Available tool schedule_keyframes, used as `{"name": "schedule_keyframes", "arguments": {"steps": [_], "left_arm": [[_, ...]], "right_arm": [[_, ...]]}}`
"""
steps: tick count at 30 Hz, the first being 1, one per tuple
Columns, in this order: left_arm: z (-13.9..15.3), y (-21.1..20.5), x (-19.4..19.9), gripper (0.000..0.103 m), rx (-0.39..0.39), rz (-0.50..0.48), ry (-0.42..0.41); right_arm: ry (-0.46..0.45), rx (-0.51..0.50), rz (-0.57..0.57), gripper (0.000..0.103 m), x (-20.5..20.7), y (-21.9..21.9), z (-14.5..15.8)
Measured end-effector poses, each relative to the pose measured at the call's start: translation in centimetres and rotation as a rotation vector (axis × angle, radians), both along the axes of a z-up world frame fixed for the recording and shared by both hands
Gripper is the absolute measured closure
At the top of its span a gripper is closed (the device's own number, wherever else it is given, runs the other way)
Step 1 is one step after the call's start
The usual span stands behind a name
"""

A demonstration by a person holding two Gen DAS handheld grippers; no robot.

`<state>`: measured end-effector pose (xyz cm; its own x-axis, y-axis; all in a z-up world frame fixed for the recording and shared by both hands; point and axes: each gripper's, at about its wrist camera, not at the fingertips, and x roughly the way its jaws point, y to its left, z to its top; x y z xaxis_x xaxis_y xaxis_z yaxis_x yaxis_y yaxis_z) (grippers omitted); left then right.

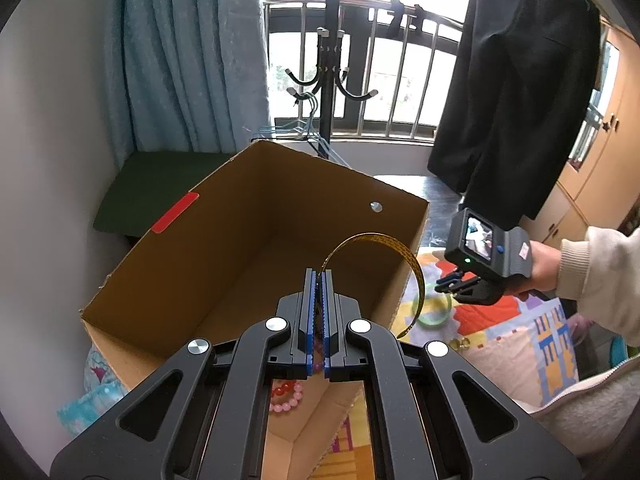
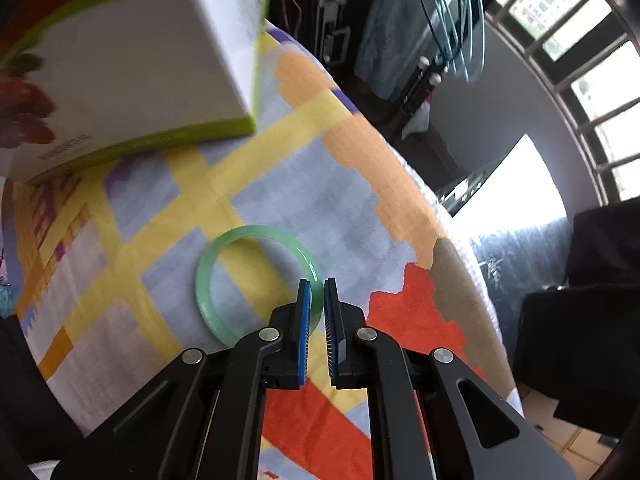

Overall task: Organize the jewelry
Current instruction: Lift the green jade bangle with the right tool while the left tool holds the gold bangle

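Note:
My left gripper (image 1: pixel 319 274) is shut on one end of a gold headband (image 1: pixel 376 238), held above the open cardboard box (image 1: pixel 280 184). The band arcs right, over the box's right wall. Pink and red bead bracelets (image 1: pixel 286 398) lie on the box floor beneath the gripper. To the right, a hand holds my right gripper (image 1: pixel 442 284) pointing down at a green bangle (image 1: pixel 434 322). In the right wrist view the bangle (image 2: pixel 204 288) lies flat on the patterned blanket (image 2: pixel 280 200). My right gripper (image 2: pixel 317 285) has its blue pads closed on the bangle's near rim.
A white box with a green edge (image 2: pixel 132 80) rests on the blanket close beyond the bangle. A coat rack (image 1: pixel 332 60) with hangers and a hanging black garment (image 1: pixel 520 100) stand behind the cardboard box. The blanket's edge drops off to the right (image 2: pixel 460 280).

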<state>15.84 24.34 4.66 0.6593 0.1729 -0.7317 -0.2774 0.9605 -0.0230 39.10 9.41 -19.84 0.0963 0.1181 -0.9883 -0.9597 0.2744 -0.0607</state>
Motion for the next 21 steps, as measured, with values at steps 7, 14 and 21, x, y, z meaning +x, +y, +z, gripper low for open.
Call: {"name": "schedule_keyframes", "arguments": {"steps": [7,14,21], "left_arm": [[-0.1,0.0,0.0,0.101,-0.002,-0.004,-0.004],[-0.3,0.1,0.0,0.101,-0.006,0.000,-0.004],[-0.2,0.1,-0.1,0.101,-0.006,0.003,-0.011]], "right_arm": [[-0.058,0.096,0.089,0.095,-2.9,-0.3,5.9],[-0.117,0.196,0.173,0.095,-5.2,-0.2,13.0],[-0.175,0.285,0.249,0.095,-7.4,1.3,18.9]]}}
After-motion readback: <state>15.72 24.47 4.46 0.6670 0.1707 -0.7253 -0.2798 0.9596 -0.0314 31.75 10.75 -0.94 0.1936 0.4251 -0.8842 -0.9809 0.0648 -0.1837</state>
